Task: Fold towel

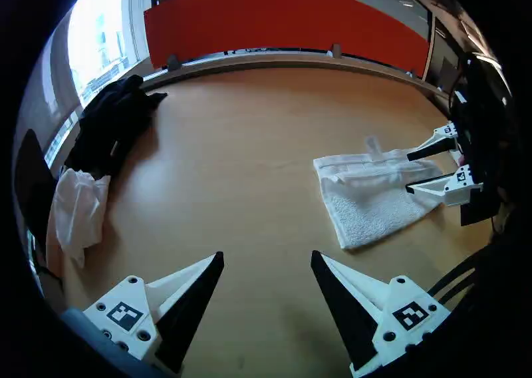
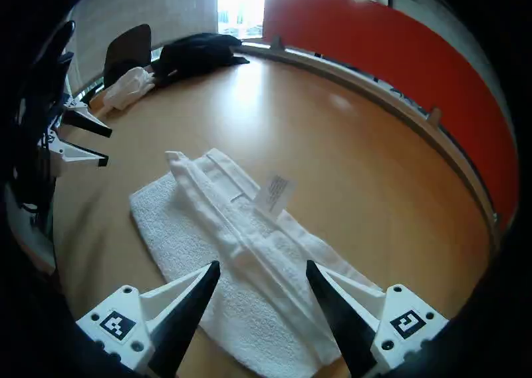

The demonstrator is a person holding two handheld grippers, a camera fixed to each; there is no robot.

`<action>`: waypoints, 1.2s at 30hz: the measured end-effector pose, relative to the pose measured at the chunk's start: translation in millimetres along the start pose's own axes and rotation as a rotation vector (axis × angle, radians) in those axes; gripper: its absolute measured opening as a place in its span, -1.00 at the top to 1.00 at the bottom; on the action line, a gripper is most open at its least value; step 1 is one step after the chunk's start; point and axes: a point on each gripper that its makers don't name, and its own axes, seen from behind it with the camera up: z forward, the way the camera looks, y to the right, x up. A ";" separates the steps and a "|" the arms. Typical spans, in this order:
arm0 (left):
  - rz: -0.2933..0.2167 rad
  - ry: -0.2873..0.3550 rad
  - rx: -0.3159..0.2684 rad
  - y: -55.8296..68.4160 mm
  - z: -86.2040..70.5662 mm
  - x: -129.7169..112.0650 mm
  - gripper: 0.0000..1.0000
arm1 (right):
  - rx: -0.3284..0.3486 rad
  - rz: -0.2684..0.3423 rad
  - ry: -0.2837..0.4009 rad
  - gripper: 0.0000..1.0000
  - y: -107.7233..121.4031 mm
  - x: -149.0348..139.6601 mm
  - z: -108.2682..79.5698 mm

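A white towel (image 2: 199, 245) lies folded on the wooden table (image 2: 346, 152), with a raised ridge along its middle and a small label tag (image 2: 274, 193) sticking up. My right gripper (image 2: 261, 265) stands open just above the towel's near end, its fingers spread to either side of the ridge. In the left gripper view the towel (image 1: 372, 198) rests at the right, and the right gripper (image 1: 408, 174) reaches over its far edge. My left gripper (image 1: 266, 255) is open over bare table (image 1: 253, 145), well apart from the towel. It shows again as the left gripper (image 2: 108, 146) at the left.
A black garment (image 1: 113, 122) and a crumpled white cloth (image 1: 78, 208) lie at the table's far corner by the window. A red divider panel (image 1: 286, 18) stands along the table's back edge. A dark chair back (image 2: 126, 48) stands behind the white cloth (image 2: 126, 85).
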 end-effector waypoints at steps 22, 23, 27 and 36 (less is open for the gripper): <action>0.009 -0.010 0.000 -3.0 2.7 -2.8 -0.95 | -0.030 -0.006 -0.004 -1.00 22.9 11.7 10.3; 0.010 -0.010 0.000 -3.2 2.7 -2.9 -0.95 | -0.033 -0.006 -0.003 -1.00 24.7 13.2 10.1; 0.008 -0.010 -0.001 -3.8 2.3 -2.4 -0.95 | -0.045 -0.010 -0.002 -1.00 33.4 18.9 10.3; 0.008 -0.008 -0.001 -5.6 2.1 -0.6 -0.95 | -0.075 -0.002 0.012 -1.00 51.9 34.1 11.8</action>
